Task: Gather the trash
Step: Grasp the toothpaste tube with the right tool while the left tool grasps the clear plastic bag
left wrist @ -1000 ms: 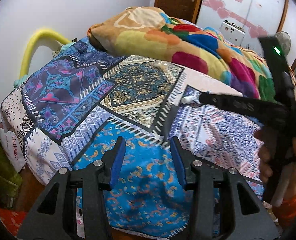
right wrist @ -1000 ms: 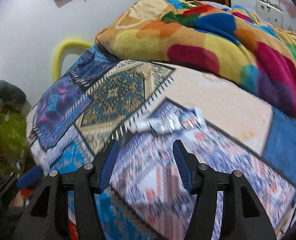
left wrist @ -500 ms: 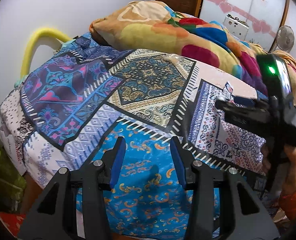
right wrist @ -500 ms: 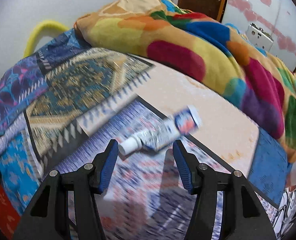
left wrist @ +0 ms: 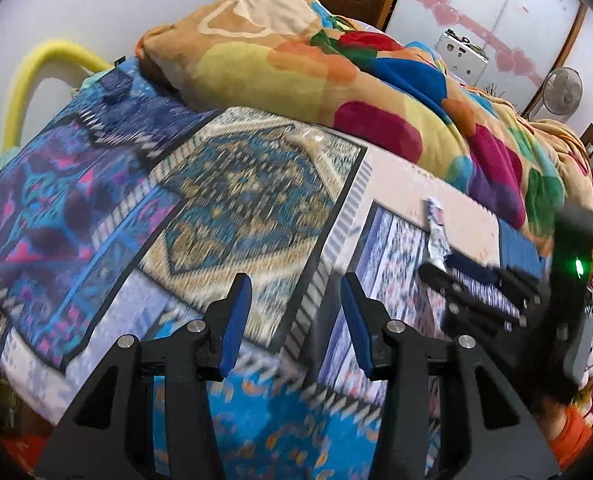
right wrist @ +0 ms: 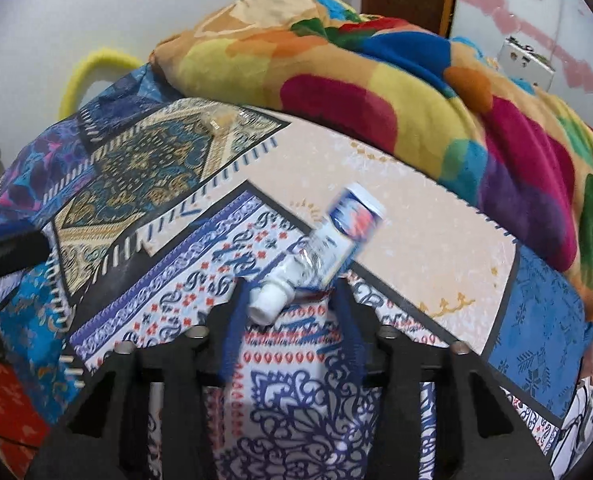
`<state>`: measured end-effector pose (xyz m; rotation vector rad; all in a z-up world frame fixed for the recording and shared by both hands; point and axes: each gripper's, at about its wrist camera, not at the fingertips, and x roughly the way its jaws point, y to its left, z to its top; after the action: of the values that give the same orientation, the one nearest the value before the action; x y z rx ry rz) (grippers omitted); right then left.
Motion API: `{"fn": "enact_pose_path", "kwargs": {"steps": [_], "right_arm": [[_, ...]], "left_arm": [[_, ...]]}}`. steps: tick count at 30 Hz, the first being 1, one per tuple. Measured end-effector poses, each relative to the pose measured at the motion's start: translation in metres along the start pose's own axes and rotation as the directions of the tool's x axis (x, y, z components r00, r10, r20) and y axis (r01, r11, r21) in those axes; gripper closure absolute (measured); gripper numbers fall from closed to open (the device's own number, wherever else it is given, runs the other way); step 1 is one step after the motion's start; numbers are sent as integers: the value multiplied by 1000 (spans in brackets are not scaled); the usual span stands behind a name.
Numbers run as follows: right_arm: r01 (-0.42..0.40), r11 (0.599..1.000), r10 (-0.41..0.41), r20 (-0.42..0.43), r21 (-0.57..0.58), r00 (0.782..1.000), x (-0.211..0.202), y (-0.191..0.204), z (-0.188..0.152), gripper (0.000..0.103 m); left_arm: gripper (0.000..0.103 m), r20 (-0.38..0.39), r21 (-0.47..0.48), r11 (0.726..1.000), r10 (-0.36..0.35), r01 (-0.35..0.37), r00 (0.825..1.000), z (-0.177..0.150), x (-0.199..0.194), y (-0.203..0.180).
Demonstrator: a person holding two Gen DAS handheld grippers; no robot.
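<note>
- Between the blue pads of the right gripper (right wrist: 294, 300), the white cap end of a squeezed tube (right wrist: 316, 256) lies on the bed's patchwork cover (right wrist: 200, 272); the fingers stand apart on either side of the cap, and the blur hides whether they touch it.
- The tube's crimped end, printed blue and red, points away from the fingers toward the pale peach patch of the cover.
- From the left wrist view, the same tube (left wrist: 436, 236) shows just ahead of the right gripper's tips, across the bed.
- The left gripper (left wrist: 296, 320) hangs over the near part of the cover, its fingers apart and holding nothing.
- A small clear wrapper (right wrist: 216, 118) lies further off on the teal and gold patch, well apart from both grippers.
- Beyond it, a bright multicoloured blanket (right wrist: 376, 80) is heaped along the far side of the bed.
- A yellow padded hoop (left wrist: 36, 76) stands by the wall.
</note>
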<state>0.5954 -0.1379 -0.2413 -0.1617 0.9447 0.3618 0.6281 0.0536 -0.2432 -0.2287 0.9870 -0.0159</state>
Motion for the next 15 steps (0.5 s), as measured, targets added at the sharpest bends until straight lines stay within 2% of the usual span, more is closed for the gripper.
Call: {"fn": "enact_pose_path", "kwargs": {"steps": [1, 5, 11, 15], "right_arm": [[-4, 1000, 4, 5, 17, 1000, 3, -3, 3, 87], [-86, 991, 85, 11, 98, 996, 8, -23, 8, 87], [-82, 994, 79, 45, 66, 996, 1, -43, 6, 87], [-80, 996, 76, 67, 49, 995, -5, -57, 7, 87]], "left_arm": [[58, -8, 1, 1000, 1, -1, 1000, 9, 8, -3], [58, -24, -5, 1000, -19, 19, 1000, 33, 33, -12], [57, -40, -29, 999, -43, 42, 998, 71, 78, -21], [57, -19, -63, 998, -7, 5, 1000, 92, 101, -19]]}}
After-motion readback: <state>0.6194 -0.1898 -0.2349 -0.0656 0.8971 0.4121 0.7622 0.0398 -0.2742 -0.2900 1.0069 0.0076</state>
